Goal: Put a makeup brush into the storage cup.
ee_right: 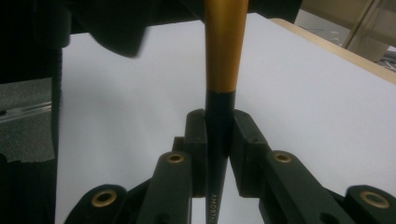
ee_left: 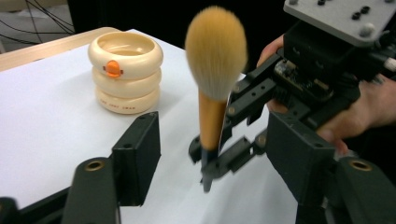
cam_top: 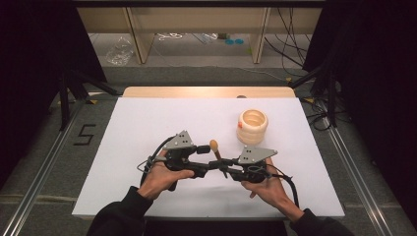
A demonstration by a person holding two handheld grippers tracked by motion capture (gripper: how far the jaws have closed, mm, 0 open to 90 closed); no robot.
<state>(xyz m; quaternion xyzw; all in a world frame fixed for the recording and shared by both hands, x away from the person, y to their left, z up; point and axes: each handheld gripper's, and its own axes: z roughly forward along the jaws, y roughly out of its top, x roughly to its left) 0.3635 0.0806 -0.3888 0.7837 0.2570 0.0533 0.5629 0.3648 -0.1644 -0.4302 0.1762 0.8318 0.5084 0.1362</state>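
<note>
- Right now I am gripping a makeup brush (ee_right: 219, 116) with my right gripper (ee_right: 218, 140); its two black jaws are clenching the dark lower end of the handle from both sides, and the gold part of the handle is rising straight up out of them.
- From the left gripper view the brush (ee_left: 212, 93) is standing upright, its fluffy tan head at 12 o'clock and its dark tip pointing down toward 6 o'clock, just above the white table (ee_left: 42, 121).
- My left gripper (ee_left: 212, 154) is hanging released: its jaws are standing well apart, one on each side of the brush, and neither is touching it.
- In the high view my two grippers are pointing at each other near the table's 6 o'clock edge, the left gripper (cam_top: 205, 166) coming in from 9 o'clock and the right gripper (cam_top: 223, 165) from 3 o'clock, with the brush (cam_top: 216, 149) sticking up between them.
- My left hand (cam_top: 160, 178) and right hand (cam_top: 268, 189) are wrapping around the gripper bodies, dark sleeves showing at the bottom.
- A cream holder made of three stacked rings (cam_top: 252, 126) is sitting at about 1 o'clock from the brush, well apart from it; it is open at the top and is carrying an orange button (ee_left: 112, 69) on its side.
</note>
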